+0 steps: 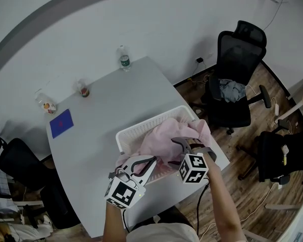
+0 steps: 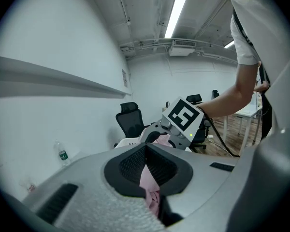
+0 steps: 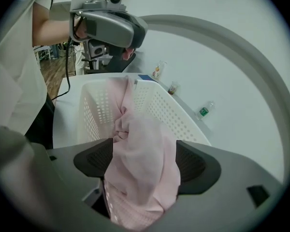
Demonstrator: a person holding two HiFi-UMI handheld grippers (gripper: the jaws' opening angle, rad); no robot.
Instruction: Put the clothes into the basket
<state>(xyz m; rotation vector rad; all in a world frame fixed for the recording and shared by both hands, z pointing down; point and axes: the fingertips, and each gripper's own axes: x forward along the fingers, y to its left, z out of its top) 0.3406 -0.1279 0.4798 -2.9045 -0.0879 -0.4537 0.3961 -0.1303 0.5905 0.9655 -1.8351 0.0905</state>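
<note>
One soft pink garment [image 1: 164,135] lay heaped in the white perforated plastic basket [image 1: 136,130] on the grey table [image 1: 101,110]. Its own view showed the left gripper [image 2: 146,161] pinched tight on a fold. The right gripper [image 3: 142,161] stood wide, cloth bunched loose between its jaws.

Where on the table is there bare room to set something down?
Bare table between the blue pad and the basket, and between the bottle and the basket's far rim. Crowded at the near edge: basket, pink garment, left claw and right claw.
</note>
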